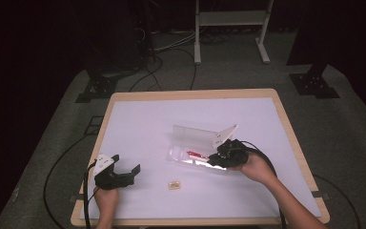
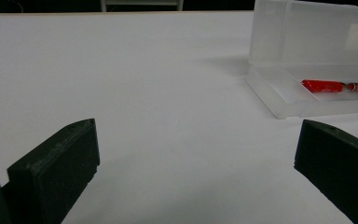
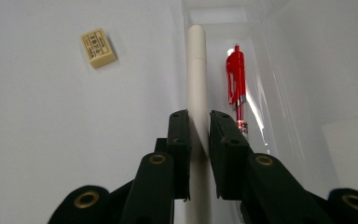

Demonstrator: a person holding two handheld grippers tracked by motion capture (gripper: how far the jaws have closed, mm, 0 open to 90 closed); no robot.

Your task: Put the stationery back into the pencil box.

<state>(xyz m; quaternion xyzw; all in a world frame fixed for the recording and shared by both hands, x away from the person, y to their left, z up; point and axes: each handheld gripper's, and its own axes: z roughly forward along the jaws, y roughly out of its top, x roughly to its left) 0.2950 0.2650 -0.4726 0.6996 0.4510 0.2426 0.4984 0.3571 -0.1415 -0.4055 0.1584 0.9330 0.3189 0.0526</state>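
Worktop [image 1: 138, 119]: white surface framed by a pale wooden edge, standing on a grey floor [image 1: 352, 143] crossed by black cables. Clear, frosted pencil case [image 2: 279, 95], colourless throughout, containing a red pen [image 3: 236, 77] with a silver band and white lettering, beside an off-white, unmarked cylindrical stick [image 3: 196, 70]. Eraser [image 3: 98, 47]: cream-yellow with dark printed lettering on its top face; both the left hand-held gripper [image 1: 124, 175] and the right hand-held gripper [image 3: 199, 128] are matt black, the right one showing brass-coloured rivets.
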